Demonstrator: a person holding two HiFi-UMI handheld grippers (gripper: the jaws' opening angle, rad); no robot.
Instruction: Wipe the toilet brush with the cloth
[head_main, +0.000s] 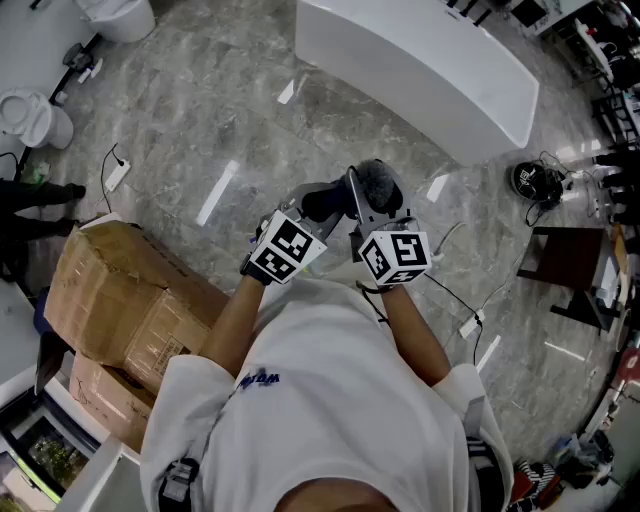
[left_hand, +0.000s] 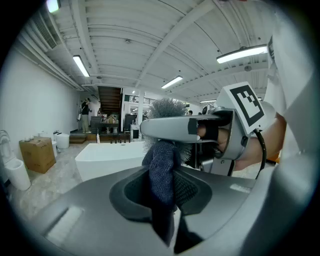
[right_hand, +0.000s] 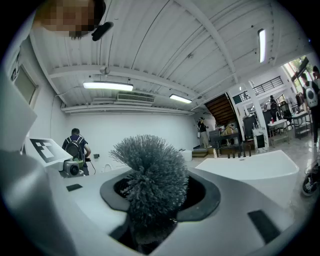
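In the head view both grippers are held close together above the floor. My left gripper (head_main: 318, 212) is shut on a dark blue-grey cloth (head_main: 325, 200), which hangs between its jaws in the left gripper view (left_hand: 162, 172). My right gripper (head_main: 366, 205) is shut on the toilet brush, whose grey bristle head (head_main: 378, 183) sticks out past its jaws. The right gripper view shows the bristle head (right_hand: 150, 172) upright and filling the jaw gap. Seen from the left gripper, the cloth touches the underside of the right gripper's jaw, and bristles (left_hand: 170, 107) show above it. The brush handle is hidden.
A long white bathtub (head_main: 420, 70) stands ahead on the grey marble floor. Cardboard boxes (head_main: 120, 300) are stacked at my left, with a toilet (head_main: 35, 118) at far left. Cables and a power strip (head_main: 470, 325) lie at right, near a dark table (head_main: 570, 270). A person with a backpack (right_hand: 75, 145) stands far off.
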